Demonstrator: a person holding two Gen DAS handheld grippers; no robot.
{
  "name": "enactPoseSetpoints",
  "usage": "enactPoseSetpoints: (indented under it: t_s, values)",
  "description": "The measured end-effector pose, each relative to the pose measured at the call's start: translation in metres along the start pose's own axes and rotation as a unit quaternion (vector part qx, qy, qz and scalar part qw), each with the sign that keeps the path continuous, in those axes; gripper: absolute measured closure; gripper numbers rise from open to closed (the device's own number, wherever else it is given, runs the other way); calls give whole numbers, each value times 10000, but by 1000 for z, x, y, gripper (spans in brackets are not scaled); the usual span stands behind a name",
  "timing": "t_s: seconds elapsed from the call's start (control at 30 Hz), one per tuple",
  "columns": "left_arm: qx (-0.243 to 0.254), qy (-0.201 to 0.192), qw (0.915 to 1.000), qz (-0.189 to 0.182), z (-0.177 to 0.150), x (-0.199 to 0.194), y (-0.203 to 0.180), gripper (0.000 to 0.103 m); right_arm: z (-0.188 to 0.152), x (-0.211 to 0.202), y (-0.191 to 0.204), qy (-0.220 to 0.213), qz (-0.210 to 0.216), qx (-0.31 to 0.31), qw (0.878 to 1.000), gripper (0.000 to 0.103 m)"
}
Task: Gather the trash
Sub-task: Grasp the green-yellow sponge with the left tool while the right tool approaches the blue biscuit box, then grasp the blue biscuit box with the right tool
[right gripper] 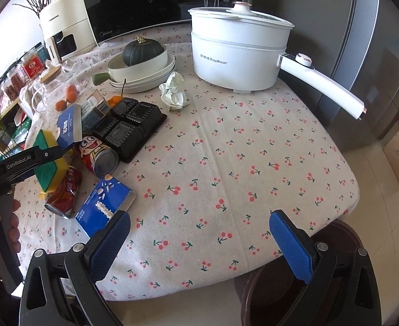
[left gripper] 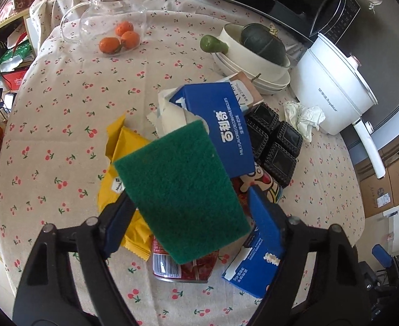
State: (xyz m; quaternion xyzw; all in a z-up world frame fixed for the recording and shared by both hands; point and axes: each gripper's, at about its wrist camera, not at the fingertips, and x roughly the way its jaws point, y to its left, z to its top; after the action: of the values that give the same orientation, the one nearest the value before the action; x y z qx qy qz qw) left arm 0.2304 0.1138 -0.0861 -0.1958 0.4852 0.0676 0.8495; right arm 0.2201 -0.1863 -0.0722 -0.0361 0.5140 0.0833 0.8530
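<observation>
My left gripper is shut on a green and yellow sponge, held above a heap of trash; it also shows in the right wrist view. Under it lie a blue biscuit box, a yellow wrapper, a red can, a small blue carton and a black plastic tray. A crumpled paper ball lies near the white pot. My right gripper is open and empty over the table's near edge.
A white electric pot with a long handle stands at the back. Stacked white bowls hold a dark squash. A glass jar, oranges and a microwave are behind. A brown bin sits below the table edge.
</observation>
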Motion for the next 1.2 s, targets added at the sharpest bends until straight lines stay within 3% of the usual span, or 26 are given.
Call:
enactPoseSetpoints:
  t_s: [0.33, 0.57, 0.8, 1.07, 1.17, 1.2]
  values:
    - [425, -48, 9979, -482, -12, -35, 8, 34, 1, 21, 41, 276, 286, 28, 9992, 0]
    - [728, -13, 9959, -538, -29, -56, 37, 34, 1, 54, 86, 488, 487, 163, 9975, 0]
    - [754, 77, 9962, -433, -38, -59, 68, 34, 0, 87, 115, 572, 216, 165, 9980, 0]
    - [702, 139, 9963, -469, -41, -62, 83, 34, 1, 105, 122, 519, -18, 199, 9985, 0]
    - [717, 140, 9961, -503, -42, -64, 83, 34, 0, 103, 122, 435, -72, 153, 9989, 7]
    - [725, 142, 9959, -512, -42, -65, 83, 34, 0, 102, 122, 411, -78, 122, 9991, 17]
